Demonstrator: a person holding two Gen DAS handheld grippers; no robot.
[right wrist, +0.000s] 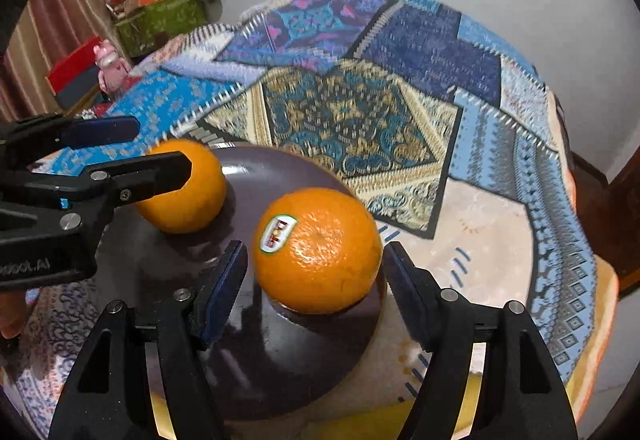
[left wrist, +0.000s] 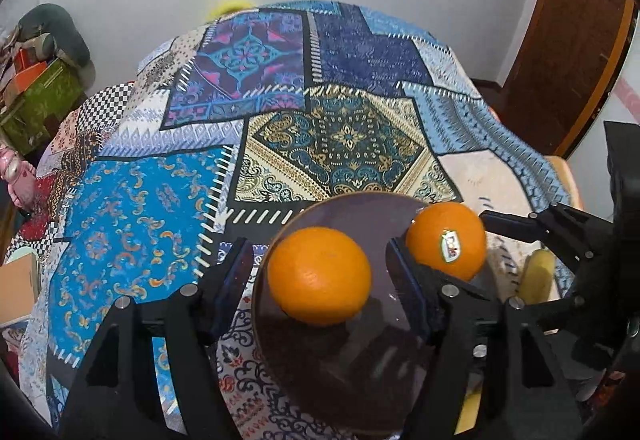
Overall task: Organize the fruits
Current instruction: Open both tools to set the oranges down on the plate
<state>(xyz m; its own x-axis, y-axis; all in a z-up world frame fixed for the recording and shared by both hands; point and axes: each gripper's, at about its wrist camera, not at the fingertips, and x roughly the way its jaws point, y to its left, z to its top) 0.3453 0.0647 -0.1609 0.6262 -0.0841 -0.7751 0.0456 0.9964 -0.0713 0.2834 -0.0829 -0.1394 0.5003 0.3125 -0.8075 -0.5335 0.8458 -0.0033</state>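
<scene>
Two oranges lie on a dark brown plate (left wrist: 344, 368) on the patterned cloth. In the left wrist view my left gripper (left wrist: 318, 264) is open around the plain orange (left wrist: 319, 275), with a gap on each side. The stickered orange (left wrist: 446, 240) lies to its right. In the right wrist view my right gripper (right wrist: 316, 268) is open around the stickered orange (right wrist: 318, 250), which rests near the rim of the plate (right wrist: 280, 368). The plain orange (right wrist: 188, 186) lies at the left, partly behind my left gripper (right wrist: 160, 148). A banana (left wrist: 538, 276) shows behind the right gripper (left wrist: 516, 218).
The table carries a patchwork cloth (left wrist: 280, 100) and drops off at its right edge (right wrist: 592, 240). Boxes and clutter (right wrist: 156, 12) stand past the far left corner. A wooden door (left wrist: 568, 40) is at the right. A white wall is behind.
</scene>
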